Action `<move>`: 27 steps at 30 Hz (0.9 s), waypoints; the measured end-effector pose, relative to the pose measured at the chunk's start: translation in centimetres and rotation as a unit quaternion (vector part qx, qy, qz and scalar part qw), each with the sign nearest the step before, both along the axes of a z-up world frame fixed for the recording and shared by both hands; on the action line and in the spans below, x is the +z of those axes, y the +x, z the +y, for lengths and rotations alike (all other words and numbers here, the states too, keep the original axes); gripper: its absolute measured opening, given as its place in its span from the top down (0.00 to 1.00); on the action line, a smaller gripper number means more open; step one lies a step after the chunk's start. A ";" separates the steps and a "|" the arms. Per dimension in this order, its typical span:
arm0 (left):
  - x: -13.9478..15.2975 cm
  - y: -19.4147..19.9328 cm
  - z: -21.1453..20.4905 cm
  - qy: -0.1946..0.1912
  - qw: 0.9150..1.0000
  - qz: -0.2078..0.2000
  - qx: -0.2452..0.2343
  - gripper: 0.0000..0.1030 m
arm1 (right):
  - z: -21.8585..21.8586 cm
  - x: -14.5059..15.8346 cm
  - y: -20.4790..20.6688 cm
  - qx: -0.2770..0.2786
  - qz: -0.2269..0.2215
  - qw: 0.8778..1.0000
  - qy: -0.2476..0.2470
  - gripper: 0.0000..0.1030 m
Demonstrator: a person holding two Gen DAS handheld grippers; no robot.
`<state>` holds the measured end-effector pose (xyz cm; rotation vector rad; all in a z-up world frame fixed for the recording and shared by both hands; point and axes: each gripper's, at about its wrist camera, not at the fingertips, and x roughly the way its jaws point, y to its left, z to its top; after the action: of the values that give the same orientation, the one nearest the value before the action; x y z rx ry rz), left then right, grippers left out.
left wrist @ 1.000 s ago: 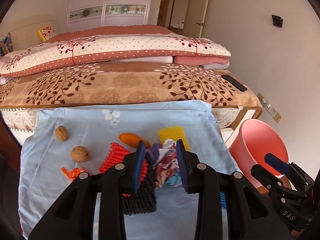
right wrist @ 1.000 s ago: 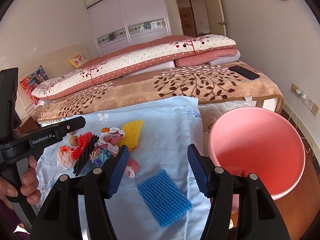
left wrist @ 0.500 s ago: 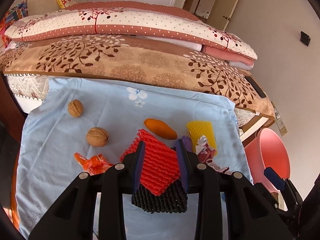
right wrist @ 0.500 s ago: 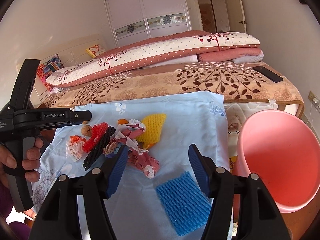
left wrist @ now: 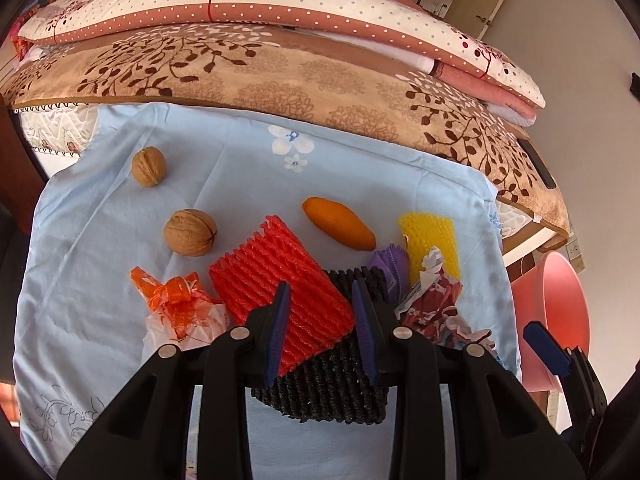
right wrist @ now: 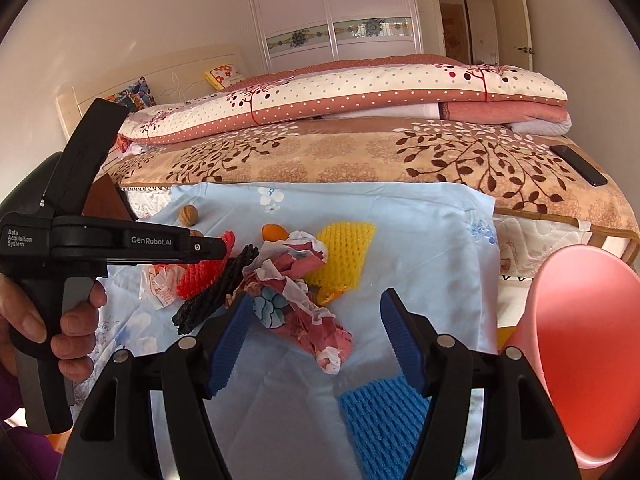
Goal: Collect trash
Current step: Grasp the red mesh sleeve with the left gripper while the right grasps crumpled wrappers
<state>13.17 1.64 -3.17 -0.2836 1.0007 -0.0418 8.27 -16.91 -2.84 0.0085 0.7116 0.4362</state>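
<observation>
Your left tongs (left wrist: 320,320) are closing over the red foam net (left wrist: 280,296) stacked on the black one (left wrist: 332,384) on the blue-sheeted table (left wrist: 100,300) and risk grabbing both, while your right tongs (right wrist: 316,336), opening, straddle crumpled paper (right wrist: 296,304) untouched.

The cloth (left wrist: 248,168) on the table is pale blue with small white flowers. On it lie a red foam net (left wrist: 280,292), a black foam net (left wrist: 332,384), a yellow foam net (left wrist: 430,240), a blue foam net (right wrist: 384,420) and a purple scrap (left wrist: 386,264). The two walnuts (left wrist: 190,232) are tan, the fruit (left wrist: 338,222) orange. The crumpled wrapper (right wrist: 300,300) is red and white with a blue flower. The bin (right wrist: 588,344) is pink. The blanket (left wrist: 280,76) is beige with brown leafy branches; the quilt (right wrist: 360,92) is cream with dots and a rust polka-dot band. Both tools are black with blue pads (right wrist: 232,340).
</observation>
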 end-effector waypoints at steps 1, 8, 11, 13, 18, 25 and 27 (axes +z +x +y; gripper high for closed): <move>0.0 -0.1 0.1 -0.002 1.000 0.001 -0.003 0.84 | 0.3 -0.2 0.3 0.003 0.003 1.000 -0.003 0.36; 0.8 -1.1 1.0 -0.007 1.000 -0.025 -0.011 0.97 | 1.8 -1.2 2.2 0.016 0.023 0.999 -0.017 0.36; 1.2 -1.6 1.2 -0.008 0.999 -0.038 -0.017 0.97 | 2.4 -1.8 2.8 0.023 0.042 0.999 -0.023 0.53; 1.4 -2.0 1.3 -0.006 0.999 -0.047 -0.021 0.98 | 2.8 -2.2 3.1 0.029 0.060 0.997 -0.026 0.75; 2.1 -2.6 2.0 -0.008 0.998 -0.065 -0.022 0.98 | 3.1 -1.8 1.9 0.039 0.059 0.997 -0.014 0.90; 3.1 -3.3 2.5 -0.002 0.995 -0.097 -0.031 0.98 | 2.0 0.6 0.3 0.018 0.032 0.999 0.015 0.91; 3.6 -3.7 2.1 0.003 0.993 -0.110 -0.041 0.98 | 1.4 1.2 0.0 0.006 0.023 0.999 0.021 0.91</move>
<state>9.48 3.75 0.46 -0.2274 0.7918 -0.1420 8.24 -15.53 -1.63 0.0543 0.7488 0.4633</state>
